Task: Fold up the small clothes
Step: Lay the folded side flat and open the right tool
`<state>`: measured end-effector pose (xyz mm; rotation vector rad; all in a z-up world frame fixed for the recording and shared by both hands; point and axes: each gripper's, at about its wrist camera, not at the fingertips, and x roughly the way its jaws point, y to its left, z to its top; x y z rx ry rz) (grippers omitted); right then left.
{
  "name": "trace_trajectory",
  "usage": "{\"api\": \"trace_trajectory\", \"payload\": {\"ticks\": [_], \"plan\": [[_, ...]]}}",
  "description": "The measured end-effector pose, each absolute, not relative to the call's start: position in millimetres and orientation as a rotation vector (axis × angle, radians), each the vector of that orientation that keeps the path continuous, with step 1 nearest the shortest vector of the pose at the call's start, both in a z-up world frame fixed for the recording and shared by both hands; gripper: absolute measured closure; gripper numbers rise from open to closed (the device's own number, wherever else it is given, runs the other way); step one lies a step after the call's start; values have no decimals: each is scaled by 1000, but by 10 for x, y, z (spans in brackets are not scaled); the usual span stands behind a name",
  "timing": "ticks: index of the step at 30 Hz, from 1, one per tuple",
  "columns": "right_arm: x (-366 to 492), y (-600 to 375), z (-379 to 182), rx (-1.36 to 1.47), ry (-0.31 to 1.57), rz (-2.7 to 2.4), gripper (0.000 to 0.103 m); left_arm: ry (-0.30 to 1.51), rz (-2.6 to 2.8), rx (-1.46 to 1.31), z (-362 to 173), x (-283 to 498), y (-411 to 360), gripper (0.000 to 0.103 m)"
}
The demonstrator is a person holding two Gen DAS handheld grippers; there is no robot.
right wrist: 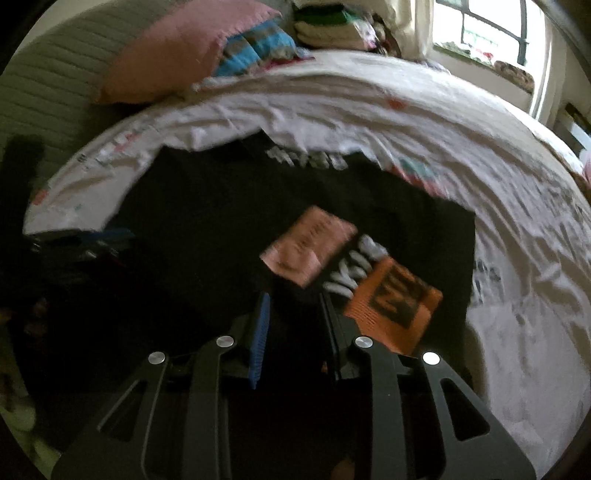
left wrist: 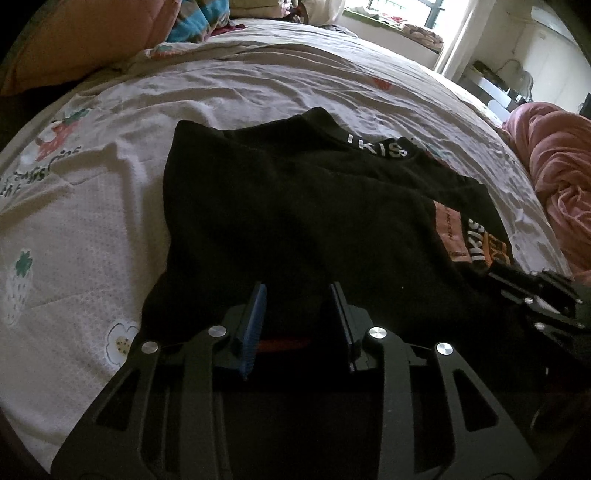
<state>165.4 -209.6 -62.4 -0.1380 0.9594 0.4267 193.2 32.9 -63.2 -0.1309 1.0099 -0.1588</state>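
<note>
A small black garment (left wrist: 295, 206) with white lettering on its neckband and pink and orange patches lies spread on the bed. It also shows in the right wrist view (right wrist: 229, 229), blurred. My left gripper (left wrist: 299, 291) is open, its fingers just over the garment's near edge. My right gripper (right wrist: 295, 299) is open over the near edge beside the orange patch (right wrist: 395, 302). The right gripper also shows at the right edge of the left wrist view (left wrist: 543, 295). The left gripper shows dimly at the left of the right wrist view (right wrist: 88, 243).
The bed sheet (left wrist: 92, 229) is white with printed flowers and strawberries. A pink pillow (right wrist: 177, 48) and a striped blanket (right wrist: 258, 48) lie at the head. A pink blanket (left wrist: 561, 177) is heaped at the right. A window (right wrist: 487, 29) is behind the bed.
</note>
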Motion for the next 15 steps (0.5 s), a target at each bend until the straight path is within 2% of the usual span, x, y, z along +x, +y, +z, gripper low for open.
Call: {"api": "trace_trajectory", "payload": {"ticks": [2,6,9,12,15], "plan": [[1651,-2145,-689,-144,973,413,81,1010,-160,-133,-634,1924,332,75],[1626,-2171,-716,-150,965,408,81,1008,-159,-133,-634,1910,329,75],[1591,-2171,-687,-149,947,410,78,1008,-159,-134,-635,1910,332,75],[1541,-2169,-616,-137,925,415,70,1006,-160,-132,-628,1896,330,76],[1484,-2188,-556,-119,912,413,69,1004,-159,-130,-608,1888,327,75]]}}
